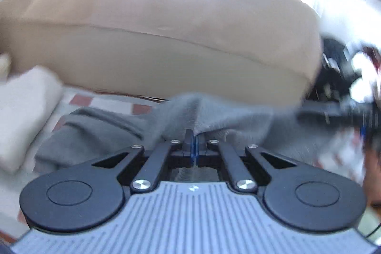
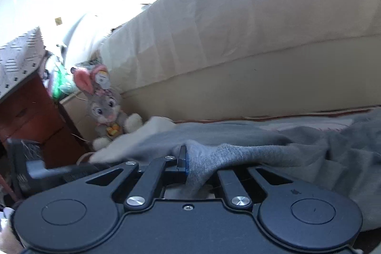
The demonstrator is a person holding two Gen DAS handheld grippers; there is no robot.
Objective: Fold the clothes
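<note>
We hold the grey garment (image 1: 100,132) at two points, one in each gripper. The left gripper (image 1: 193,139) has its jaws together on a raised ridge of the fabric; the cloth peaks just ahead of the fingertips and falls away to both sides, which we read as a pinch that lifts an edge clear of the surface. The right gripper (image 2: 184,158) is likewise clamped on a bunched fold of the grey garment (image 2: 262,154), which drapes over its right finger and down between the linkages. Two separated pinch points keep an edge taut, which is probably the reason for this hold (a fold needs a straight carried edge).

The garment lies low on a patterned cover (image 1: 114,102) in front of the beige sofa (image 1: 166,58), with the remainder of its cloth slack and wrinkled.

The left wrist view alone shows a folded pale cloth (image 1: 26,111) beside the garment. The right wrist view alone shows a plush rabbit (image 2: 104,104) and a red-brown cabinet (image 2: 28,116) at the sofa's end. How many folds the garment already carries cannot be determined.
</note>
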